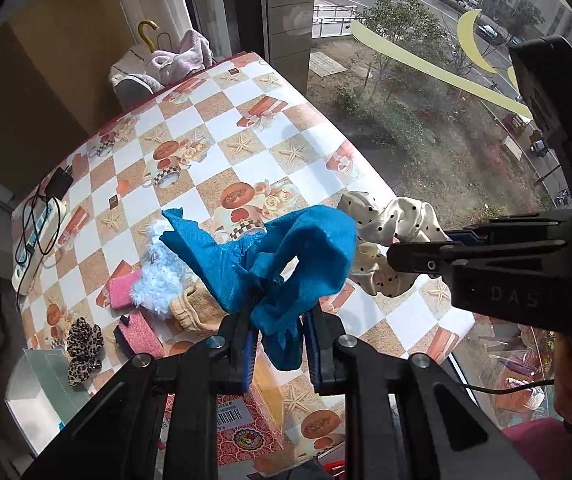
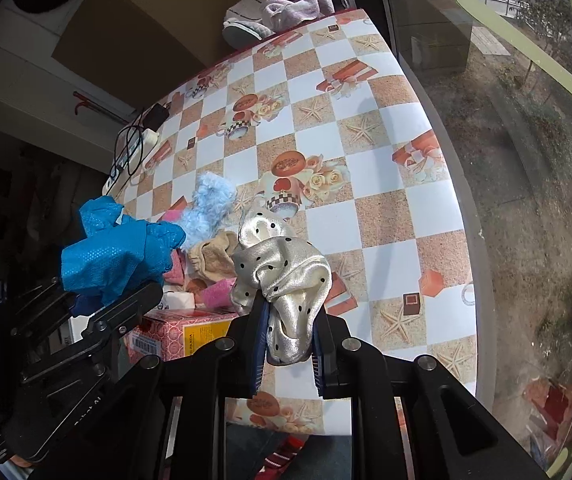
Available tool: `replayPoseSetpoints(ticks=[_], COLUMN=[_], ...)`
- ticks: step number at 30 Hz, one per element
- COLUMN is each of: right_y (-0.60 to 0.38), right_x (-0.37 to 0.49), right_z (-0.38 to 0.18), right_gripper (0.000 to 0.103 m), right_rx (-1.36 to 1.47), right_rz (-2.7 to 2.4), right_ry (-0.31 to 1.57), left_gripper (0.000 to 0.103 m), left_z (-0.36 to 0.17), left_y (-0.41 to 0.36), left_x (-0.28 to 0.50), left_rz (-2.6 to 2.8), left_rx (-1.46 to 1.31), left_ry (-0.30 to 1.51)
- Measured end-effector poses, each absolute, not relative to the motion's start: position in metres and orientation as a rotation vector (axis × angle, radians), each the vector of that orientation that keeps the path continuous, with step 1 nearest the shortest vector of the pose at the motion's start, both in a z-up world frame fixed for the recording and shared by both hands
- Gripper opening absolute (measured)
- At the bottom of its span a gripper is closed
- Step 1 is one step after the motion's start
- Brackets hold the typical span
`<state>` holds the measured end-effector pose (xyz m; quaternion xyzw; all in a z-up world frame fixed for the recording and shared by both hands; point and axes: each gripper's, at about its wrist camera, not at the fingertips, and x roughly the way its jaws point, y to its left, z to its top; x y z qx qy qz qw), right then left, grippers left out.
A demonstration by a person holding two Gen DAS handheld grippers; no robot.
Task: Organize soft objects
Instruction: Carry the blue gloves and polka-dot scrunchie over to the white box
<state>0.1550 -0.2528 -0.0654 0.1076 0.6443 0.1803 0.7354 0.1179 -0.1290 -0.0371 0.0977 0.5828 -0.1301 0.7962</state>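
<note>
left gripper clamped on blue cloth | right gripper pinching polka-dot scrunchie | both held above checkered table

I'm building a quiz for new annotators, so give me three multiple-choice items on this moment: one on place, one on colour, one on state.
1. Where does the leopard-print hair tie lie?
A. on the table
B. in the right tool
C. on the windowsill

2. What colour is the cloth in the left tool?
A. pink
B. blue
C. beige

3. How is the right tool?
A. open and empty
B. shut on a dotted cream hair tie
C. resting on the table

Answers:
1 A, the leopard-print hair tie lies on the table near its edge.
2 B, the left tool pinches a blue cloth.
3 B, the right tool clamps the dotted cream hair tie.
</note>
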Motion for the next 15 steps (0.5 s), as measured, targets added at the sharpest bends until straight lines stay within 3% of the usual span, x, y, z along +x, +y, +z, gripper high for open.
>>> replayPoseSetpoints(ticks=[15], right_y=[-0.253], right_x=[0.088], right_z=[-0.075], right_gripper=[0.02], right_rx=[0.36], right_rz=[0.146], right_ry=[1.427], left_gripper=[0.023], left_z=[-0.047], left_y=[-0.139], left_x=[0.052], left_rz=[-0.667], left_rx=[0.42], left_ry=[1.235])
